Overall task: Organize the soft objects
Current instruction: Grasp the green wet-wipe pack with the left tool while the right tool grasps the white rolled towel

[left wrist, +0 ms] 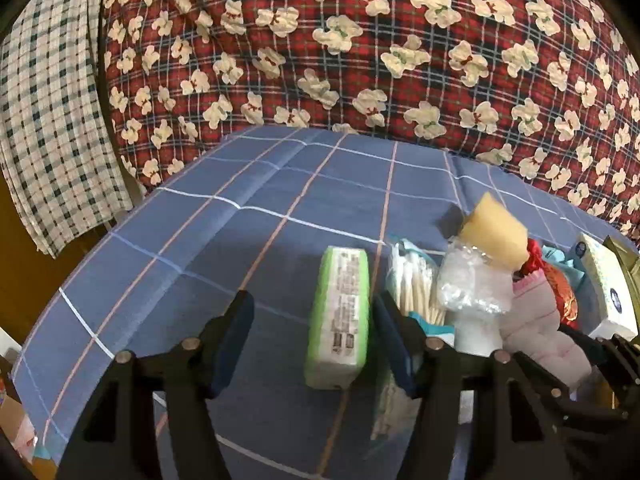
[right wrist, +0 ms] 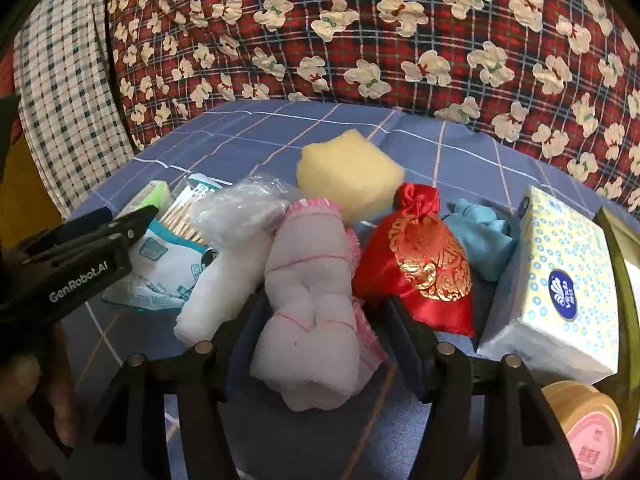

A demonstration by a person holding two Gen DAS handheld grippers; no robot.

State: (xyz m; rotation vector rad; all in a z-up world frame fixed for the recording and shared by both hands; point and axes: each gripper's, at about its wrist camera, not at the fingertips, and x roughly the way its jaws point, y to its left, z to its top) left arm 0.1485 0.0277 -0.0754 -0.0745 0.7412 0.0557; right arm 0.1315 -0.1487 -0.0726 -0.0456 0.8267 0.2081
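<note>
In the left wrist view a green tissue pack (left wrist: 340, 316) lies on end on the blue checked sheet (left wrist: 240, 248), between the fingers of my left gripper (left wrist: 314, 340). The gripper is open, with a clear gap at its left pad, while the right pad is close to the pack's side. In the right wrist view a pink-and-white towel roll (right wrist: 312, 320) fills the space between the pads of my right gripper (right wrist: 322, 340), which is shut on it. Behind it sit a yellow sponge (right wrist: 350, 174), a red satin pouch (right wrist: 424, 268) and a teal cloth (right wrist: 480, 236).
A cotton swab bag (right wrist: 184, 216) and a clear plastic-wrapped white roll (right wrist: 228, 248) lie left of the towel. A tissue box (right wrist: 560, 292) and a round tin (right wrist: 588, 428) stand at the right. A red plaid quilt (left wrist: 360, 60) rises behind the sheet.
</note>
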